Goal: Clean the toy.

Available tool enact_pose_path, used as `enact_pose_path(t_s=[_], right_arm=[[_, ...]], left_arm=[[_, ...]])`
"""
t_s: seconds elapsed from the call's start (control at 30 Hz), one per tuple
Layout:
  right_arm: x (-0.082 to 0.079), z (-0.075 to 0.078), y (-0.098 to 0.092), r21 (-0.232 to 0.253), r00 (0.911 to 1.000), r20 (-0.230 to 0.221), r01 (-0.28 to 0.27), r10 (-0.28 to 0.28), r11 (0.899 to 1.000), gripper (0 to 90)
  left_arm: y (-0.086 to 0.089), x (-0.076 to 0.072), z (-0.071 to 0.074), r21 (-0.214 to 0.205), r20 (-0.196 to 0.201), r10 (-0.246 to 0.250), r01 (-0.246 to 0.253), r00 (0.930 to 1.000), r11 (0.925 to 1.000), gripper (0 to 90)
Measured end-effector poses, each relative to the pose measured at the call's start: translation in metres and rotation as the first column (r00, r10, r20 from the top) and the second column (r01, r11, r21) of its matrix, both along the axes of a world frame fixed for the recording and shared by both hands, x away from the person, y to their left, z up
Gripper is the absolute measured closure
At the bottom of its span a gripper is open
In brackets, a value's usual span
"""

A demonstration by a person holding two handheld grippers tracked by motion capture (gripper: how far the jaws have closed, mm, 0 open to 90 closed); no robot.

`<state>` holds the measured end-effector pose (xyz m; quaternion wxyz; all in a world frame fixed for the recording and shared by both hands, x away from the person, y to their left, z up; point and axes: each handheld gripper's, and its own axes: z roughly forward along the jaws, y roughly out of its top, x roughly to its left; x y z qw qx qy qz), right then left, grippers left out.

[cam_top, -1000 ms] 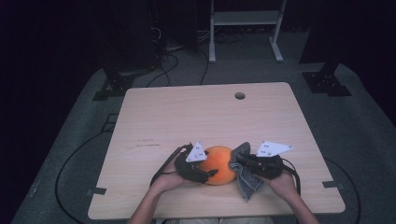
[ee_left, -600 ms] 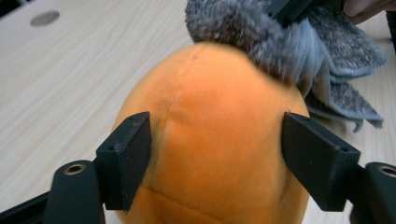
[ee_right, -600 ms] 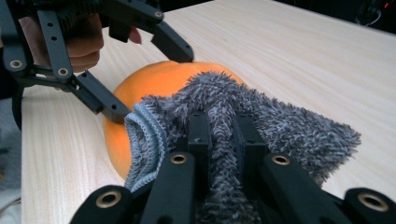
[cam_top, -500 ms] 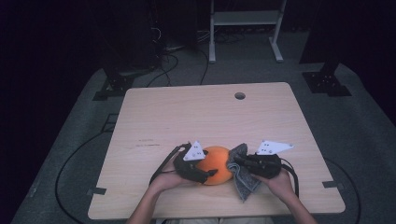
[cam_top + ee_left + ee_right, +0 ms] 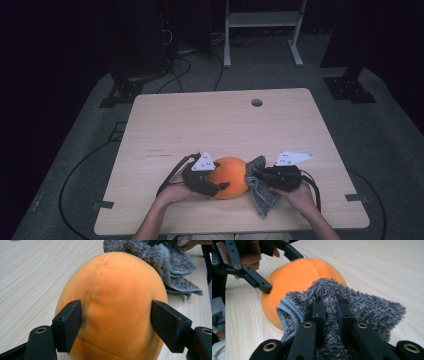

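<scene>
The step in hand looks like wiping the orange plush ball [image 5: 229, 176] with the grey cloth [image 5: 261, 192] while the other tool steadies it; all of this sits at the near edge of the table [image 5: 220, 120], just in front of the person. Nearest, the cloth hangs from the right gripper [image 5: 254, 176], whose jaws are pressed together on a bunched fold of it, as the right gripper view shows, with the pile bulging up between them and the front of the cloth lying against the ball's side. Just beyond, the left gripper [image 5: 222, 186] has its jaws about half spread, one on each flank of the ball, pinching it and denting the soft fabric a little. The next move, I judge, calls for dragging the cloth across the ball's surface with light pressure while the left grip stays firm, so the ball does not roll or slip free. The far half of the table lies bare past the ball.
</scene>
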<state>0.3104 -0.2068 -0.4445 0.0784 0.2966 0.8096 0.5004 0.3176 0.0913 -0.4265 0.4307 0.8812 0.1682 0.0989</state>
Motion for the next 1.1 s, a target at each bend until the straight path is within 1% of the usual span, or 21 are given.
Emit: enact_pose_path(t_s=[0.1,0.17,0.2,0.27,0.3,0.33,0.4,0.47,0.53,0.6,0.63,0.67,0.7,0.73,0.77,0.8,0.83,0.9,0.93,1.0,1.1], right_arm=[[0.002,-0.007,-0.006,-0.044,0.9993,-0.034,0.016,-0.017,0.999,79.3],[0.002,-0.008,-0.008,-0.059,0.9989,-0.043,0.018,-0.020,0.998,79.2],[0.001,-0.007,-0.009,-0.058,0.9991,-0.034,0.021,-0.023,0.998,79.3],[0.000,0.000,-0.010,-0.040,0.9996,-0.009,0.027,-0.028,0.999,79.2],[-0.001,0.005,-0.010,-0.033,0.9995,0.013,0.029,-0.029,0.999,79.3],[-0.003,0.011,-0.009,-0.016,0.9989,0.036,0.030,-0.030,0.999,79.3],[-0.006,0.023,-0.006,0.027,0.9976,0.068,0.014,-0.016,1.000,79.3],[-0.010,0.033,0.000,0.048,0.9948,0.101,-0.014,0.009,0.999,79.3],[-0.014,0.038,0.008,0.048,0.9924,0.118,-0.042,0.036,0.998,79.3],[-0.016,0.036,0.016,0.019,0.9912,0.121,-0.056,0.053,0.998,79.2],[-0.016,0.033,0.020,-0.007,0.9907,0.121,-0.061,0.062,0.998,79.2],[-0.016,0.031,0.023,-0.033,0.9894,0.129,-0.062,0.066,0.998,79.3],[-0.017,0.029,0.024,-0.033,0.9896,0.128,-0.063,0.066,0.997,79.3],[-0.017,0.028,0.025,-0.026,0.9898,0.125,-0.065,0.067,0.998,79.3],[-0.018,0.028,0.026,-0.030,0.9892,0.129,-0.067,0.070,0.997,79.3],[-0.018,0.028,0.026,-0.034,0.9881,0.136,-0.067,0.071,0.997,79.3],[-0.018,0.028,0.026,-0.034,0.9883,0.136,-0.066,0.070,0.997,79.3],[-0.016,0.026,0.024,-0.038,0.9892,0.131,-0.062,0.066,0.997,79.3],[-0.015,0.024,0.023,-0.038,0.9902,0.123,-0.060,0.065,0.997,79.3],[-0.011,0.019,0.017,-0.019,0.9939,0.095,-0.053,0.054,0.998,79.3],[-0.006,0.013,0.005,-0.027,0.9974,0.068,-0.020,0.022,0.999,79.3]], left_arm=[[0.000,0.000,0.000,-0.002,0.001,0.000,0.000,1.0000,1.0000,26.0],[-0.002,-0.001,0.001,-0.004,0.016,-0.003,0.004,0.9999,1.0000,25.8],[-0.003,-0.003,0.001,-0.004,0.027,-0.008,0.008,0.9996,1.0000,25.5],[-0.008,-0.005,0.001,-0.001,0.044,-0.019,0.019,0.9989,0.9998,25.5],[-0.011,-0.007,0.002,0.001,0.051,-0.026,0.026,0.9984,0.9997,25.6],[-0.015,-0.009,0.003,0.002,0.056,-0.038,0.038,0.9977,0.9993,25.7],[-0.023,-0.014,0.003,0.015,0.071,-0.059,0.058,0.9958,0.9982,25.9],[-0.031,-0.019,0.005,0.040,0.088,-0.090,0.087,0.9921,0.9954,25.9],[-0.035,-0.022,0.007,0.053,0.095,-0.118,0.113,0.9884,0.9921,25.9],[-0.034,-0.024,0.009,0.035,0.090,-0.137,0.134,0.9865,0.9904,25.8],[-0.032,-0.024,0.011,0.020,0.084,-0.146,0.144,0.9858,0.9893,25.1],[-0.030,-0.022,0.013,-0.002,0.075,-0.144,0.144,0.9868,0.9895,22.8],[-0.028,-0.020,0.015,-0.019,0.065,-0.129,0.131,0.9895,0.9912,20.5],[-0.026,-0.018,0.016,-0.027,0.063,-0.103,0.105,0.9927,0.9942,19.0],[-0.026,-0.016,0.016,-0.012,0.071,-0.073,0.074,0.9948,0.9972,17.1],[-0.026,-0.014,0.014,0.015,0.077,-0.052,0.051,0.9957,0.9986,16.4],[-0.026,-0.013,0.012,0.040,0.079,-0.040,0.037,0.9961,0.9985,16.5],[-0.026,-0.012,0.007,0.047,0.070,-0.033,0.030,0.9970,0.9985,17.2],[-0.025,-0.012,0.006,0.040,0.065,-0.032,0.029,0.9974,0.9988,18.3],[-0.024,-0.011,0.006,0.041,0.054,-0.029,0.026,0.9981,0.9988,19.4],[-0.020,-0.009,0.004,0.042,0.038,-0.026,0.025,0.9989,0.9988,20.0]])
